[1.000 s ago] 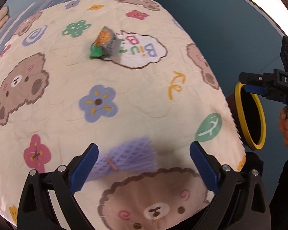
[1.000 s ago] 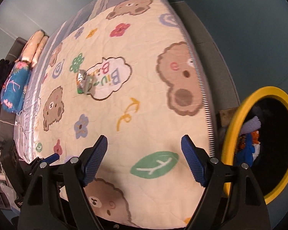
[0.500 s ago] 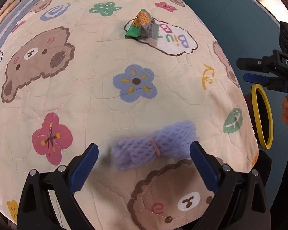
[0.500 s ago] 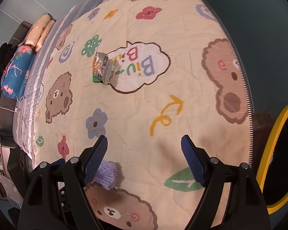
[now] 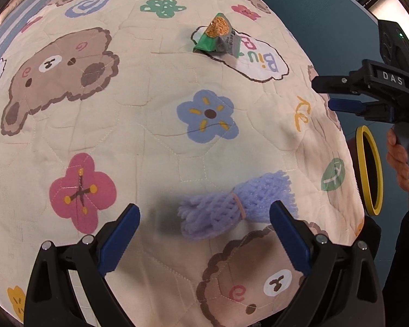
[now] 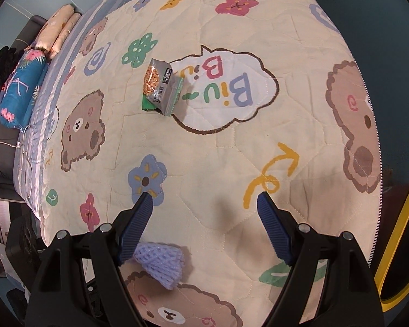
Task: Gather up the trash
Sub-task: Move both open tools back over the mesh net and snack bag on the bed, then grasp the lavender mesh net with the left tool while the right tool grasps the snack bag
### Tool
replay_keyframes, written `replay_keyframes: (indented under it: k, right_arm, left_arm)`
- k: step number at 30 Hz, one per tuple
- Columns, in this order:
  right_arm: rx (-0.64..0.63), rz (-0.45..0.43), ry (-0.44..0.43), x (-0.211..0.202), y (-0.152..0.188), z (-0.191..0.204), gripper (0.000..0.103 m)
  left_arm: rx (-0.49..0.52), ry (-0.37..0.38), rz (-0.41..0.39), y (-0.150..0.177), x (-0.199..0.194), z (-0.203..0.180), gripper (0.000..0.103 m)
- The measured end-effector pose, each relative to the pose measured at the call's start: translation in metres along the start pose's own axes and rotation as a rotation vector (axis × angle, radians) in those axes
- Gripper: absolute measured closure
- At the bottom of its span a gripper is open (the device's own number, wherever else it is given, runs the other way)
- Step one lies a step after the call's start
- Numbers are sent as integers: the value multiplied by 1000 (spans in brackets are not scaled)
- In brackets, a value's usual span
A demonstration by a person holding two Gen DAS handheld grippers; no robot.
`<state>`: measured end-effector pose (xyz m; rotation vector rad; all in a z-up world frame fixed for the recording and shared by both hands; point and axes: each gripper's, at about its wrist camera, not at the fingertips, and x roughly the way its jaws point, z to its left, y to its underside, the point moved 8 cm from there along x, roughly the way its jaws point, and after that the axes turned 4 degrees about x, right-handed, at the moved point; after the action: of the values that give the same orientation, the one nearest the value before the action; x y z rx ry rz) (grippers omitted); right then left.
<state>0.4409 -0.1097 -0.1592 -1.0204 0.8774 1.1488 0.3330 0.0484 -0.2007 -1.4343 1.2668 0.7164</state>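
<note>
A purple foam net [image 5: 235,204] tied with a rubber band lies on the patterned quilt [image 5: 139,141], just ahead of my left gripper [image 5: 204,231], whose jaws stand open around nothing. The same foam net [image 6: 161,261] shows low in the right wrist view, partly behind my right gripper's left finger. A crumpled snack wrapper [image 5: 218,36] [image 6: 159,87] rests farther up the quilt beside the "Biu Biu" bubble. My right gripper [image 6: 204,218] hangs open and empty above the quilt. From the left wrist view the right gripper [image 5: 349,95] appears at the right edge, held by a hand [image 5: 399,160].
A black bin with a yellow rim [image 5: 368,171] [image 6: 400,242] stands beside the bed on the right. Folded bedding and a blue floral pillow [image 6: 21,84] lie at the far left end. Dark teal floor surrounds the bed.
Both grippers have travelled across the quilt toward the bed's middle and sunk a little. The foam net now sits more to the right between the left jaws; the bin has slid toward the frame edge.
</note>
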Motion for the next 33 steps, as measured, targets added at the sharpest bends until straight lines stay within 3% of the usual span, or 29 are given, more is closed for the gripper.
replay_keyframes:
  k: [17,26,33]
  right_arm:
    - [-15,25,31,32,-43,42,28]
    - [43,58,22,70,-81,55,32]
    - [77,99,-5,102,-107,65,43]
  left_arm:
    - [88,120,41,0,21,-39,11]
    - [224,92,76,6,45,-53,11]
    - [275,38,104,11,66,-54,30]
